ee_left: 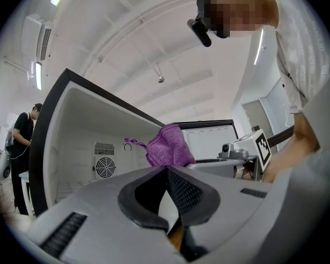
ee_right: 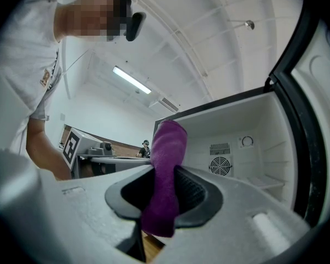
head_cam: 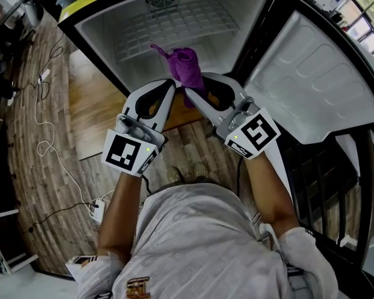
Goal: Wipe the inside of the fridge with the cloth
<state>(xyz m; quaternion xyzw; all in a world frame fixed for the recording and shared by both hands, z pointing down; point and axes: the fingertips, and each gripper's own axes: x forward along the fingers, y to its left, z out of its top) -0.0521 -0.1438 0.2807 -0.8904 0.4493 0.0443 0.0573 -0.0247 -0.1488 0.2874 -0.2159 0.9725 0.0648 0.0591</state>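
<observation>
A purple cloth (head_cam: 186, 67) hangs bunched in front of the open fridge (head_cam: 174, 23), whose white inside has a fan grille at the back. My right gripper (head_cam: 193, 92) is shut on the cloth (ee_right: 166, 175), which sticks up between its dark pads. My left gripper (head_cam: 170, 87) sits just left of it, shut with nothing between its pads (ee_left: 179, 188); in the left gripper view the cloth (ee_left: 168, 146) shows just past the tips. Both grippers hover at the fridge's front edge, tips close together.
The fridge door (head_cam: 315, 86) stands open to the right, its white moulded inner side facing up. Wooden floor (head_cam: 43, 167) with a white cable (head_cam: 50, 148) lies to the left. A person (ee_left: 23, 133) stands far off by the fridge's left side.
</observation>
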